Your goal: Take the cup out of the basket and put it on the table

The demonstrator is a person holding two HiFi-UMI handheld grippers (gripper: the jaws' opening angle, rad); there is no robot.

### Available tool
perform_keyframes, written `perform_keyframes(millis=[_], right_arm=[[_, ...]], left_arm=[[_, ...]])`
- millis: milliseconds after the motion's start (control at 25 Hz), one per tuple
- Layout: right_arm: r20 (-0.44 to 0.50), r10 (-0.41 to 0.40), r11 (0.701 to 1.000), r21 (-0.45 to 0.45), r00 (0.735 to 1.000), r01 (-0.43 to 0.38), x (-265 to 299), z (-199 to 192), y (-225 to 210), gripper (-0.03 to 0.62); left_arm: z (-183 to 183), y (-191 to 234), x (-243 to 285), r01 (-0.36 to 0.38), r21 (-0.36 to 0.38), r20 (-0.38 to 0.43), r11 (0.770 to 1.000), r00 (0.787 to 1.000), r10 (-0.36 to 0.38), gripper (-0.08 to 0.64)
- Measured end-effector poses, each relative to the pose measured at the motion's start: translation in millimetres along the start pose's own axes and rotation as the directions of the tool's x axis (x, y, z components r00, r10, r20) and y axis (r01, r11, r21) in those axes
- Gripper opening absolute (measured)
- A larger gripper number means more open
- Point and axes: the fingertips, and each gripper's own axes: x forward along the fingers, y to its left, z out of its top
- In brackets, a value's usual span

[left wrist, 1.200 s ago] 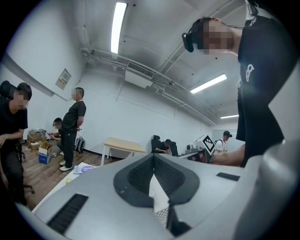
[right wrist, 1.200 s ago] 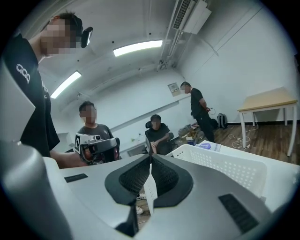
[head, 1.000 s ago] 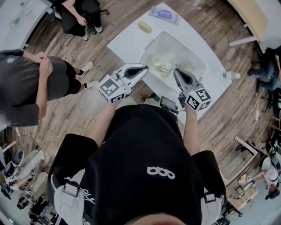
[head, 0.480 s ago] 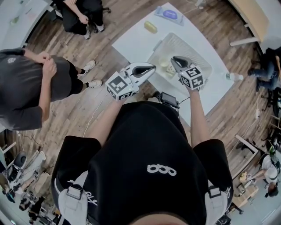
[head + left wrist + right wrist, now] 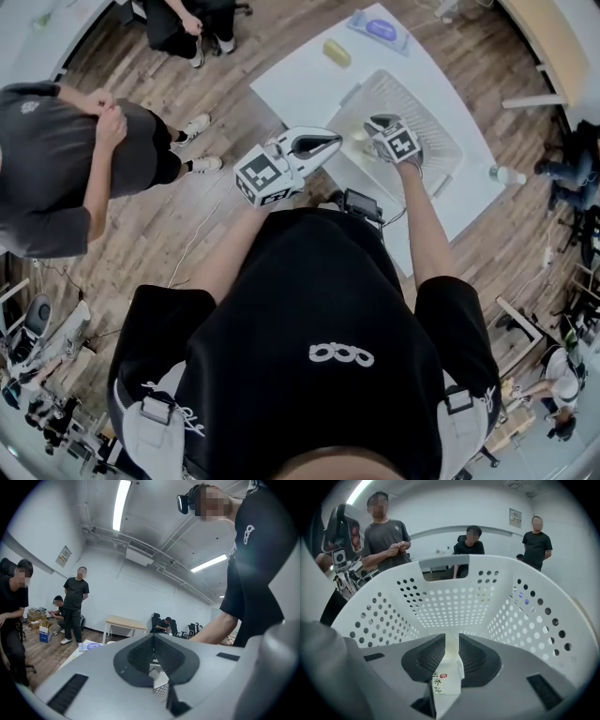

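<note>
A white paper cup [image 5: 446, 676] with red print lies on the floor of the white perforated basket [image 5: 454, 597], right between the pads of my right gripper [image 5: 451, 644]. Those jaws have just been opening and stand apart on either side of the cup. In the head view the right gripper [image 5: 378, 123] dips steeply into the basket [image 5: 441, 122] on the white table [image 5: 300, 84]. My left gripper [image 5: 330, 142] is shut and empty, held level above the table's near edge beside the basket. In its own view the left gripper's [image 5: 153, 641] tips meet.
On the far end of the table lie a yellow object [image 5: 337, 52] and a blue-purple packet [image 5: 380, 30]. A bottle [image 5: 506, 174] lies on the floor at the right. A person in a grey shirt [image 5: 66, 159] stands to the left, and others sit farther back.
My right gripper has gone forward from the table's near edge and down into the basket, tilting steeply. The left gripper has hardly moved.
</note>
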Motion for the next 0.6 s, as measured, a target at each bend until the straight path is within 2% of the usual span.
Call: perform_keyframes(millis=[360,520,600], right_arm=[[-0.098,0.035,0.999,0.038,0.995,-0.031,49,-18,-13,0.083],[-0.133,0.059,0.998,0.026,0.989,-0.056,66,-22,-13,0.083],[-0.150,0.043,0.999,0.018,0.988,-0.041,69,-22,-15,0.083]], left_arm=[[-2,12,-4,-0.050,-0.006,-0.007,0.999,0.999,0.050,0.008],[-4,15,-7,-0.071,-0.008,-0.010,0.997,0.997,0.071,0.008],[-5,16,-10,-0.082,-0.009,-0.012,0.997,0.997,0.081,0.008]])
